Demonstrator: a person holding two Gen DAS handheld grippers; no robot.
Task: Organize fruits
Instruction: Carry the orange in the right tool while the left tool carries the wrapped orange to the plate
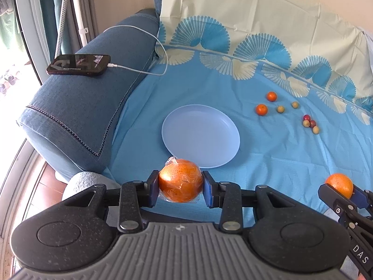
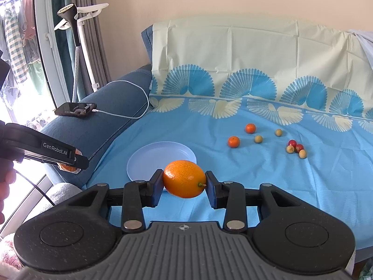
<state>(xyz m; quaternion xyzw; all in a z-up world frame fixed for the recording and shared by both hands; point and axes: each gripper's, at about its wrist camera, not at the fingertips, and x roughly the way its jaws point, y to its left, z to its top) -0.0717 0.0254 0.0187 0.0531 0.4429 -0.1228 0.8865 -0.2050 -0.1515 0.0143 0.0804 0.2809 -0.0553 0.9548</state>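
Wrapped fruit: I have a round orange in crinkled clear plastic wrap point(image 1: 180, 181) clamped between the pads of my left gripper point(image 1: 180, 185), held just before the near rim of the pale blue round plate point(image 1: 200, 135).
Bare fruit: my right gripper point(image 2: 184, 183) is clamped on an oval unwrapped orange point(image 2: 184, 178); its long axis runs pad to pad, green stem nub against the right pad.
Hard to see: from the right wrist view, the left gripper hides most of its orange; only a sliver shows.
Loose fruit: two small tangerines point(image 2: 233, 141), pale green point(image 2: 258, 139) and red point(image 2: 292, 143) berries lie well right of the plate; I cannot tell their kind.
Surface: blue fan-patterned cloth point(image 2: 244, 168) draped over a blue sofa point(image 1: 77, 116).
Room: black phone point(image 1: 78, 64) with white cable point(image 1: 149, 70) on the sofa arm; garment steamer point(image 2: 70, 16) by the curtain.
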